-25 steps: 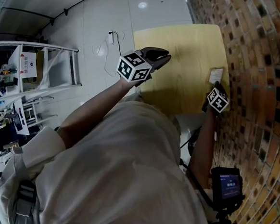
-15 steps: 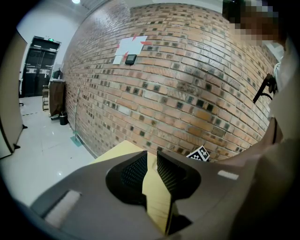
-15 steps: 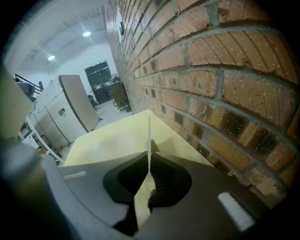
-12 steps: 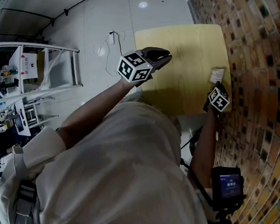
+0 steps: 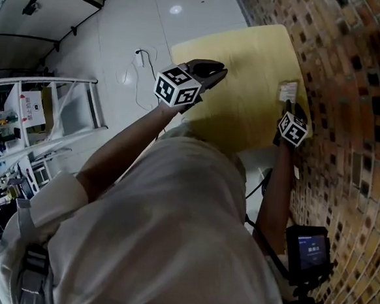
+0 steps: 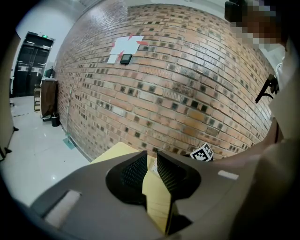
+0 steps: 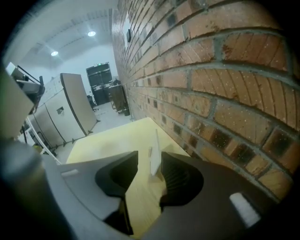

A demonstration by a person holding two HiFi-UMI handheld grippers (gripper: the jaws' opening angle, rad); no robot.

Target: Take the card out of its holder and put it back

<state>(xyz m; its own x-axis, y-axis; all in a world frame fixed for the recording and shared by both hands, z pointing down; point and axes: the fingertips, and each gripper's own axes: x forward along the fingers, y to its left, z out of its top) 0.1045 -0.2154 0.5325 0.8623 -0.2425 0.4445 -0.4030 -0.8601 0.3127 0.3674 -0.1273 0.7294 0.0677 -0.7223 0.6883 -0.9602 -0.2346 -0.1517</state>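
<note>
Two right gripper (image 7: 149, 160) jaws just opened, card (image 7: 155, 150) upright between, unclamped, apparently reseated, at table (image 5: 236, 66) right edge; withdraw straight, avoid clipping card; left gripper (image 6: 150, 164) narrowly open, empty

Left gripper (image 5: 208, 69) hovered, jaws narrowly apart, empty. Right gripper (image 5: 289, 111) angled down; jaws just opened, card (image 7: 155, 152) loose between them.

A pale yellow worktop (image 5: 238, 80) with rounded corners lies toward 1 o'clock in the head view, its right edge just beside the brick wall (image 5: 351, 95). One white card (image 5: 288, 91) stands upright on the wood at the worktop's 3 o'clock edge, near the wall. In the right gripper view, the card shows as a thin, edge-on sheet.
</note>
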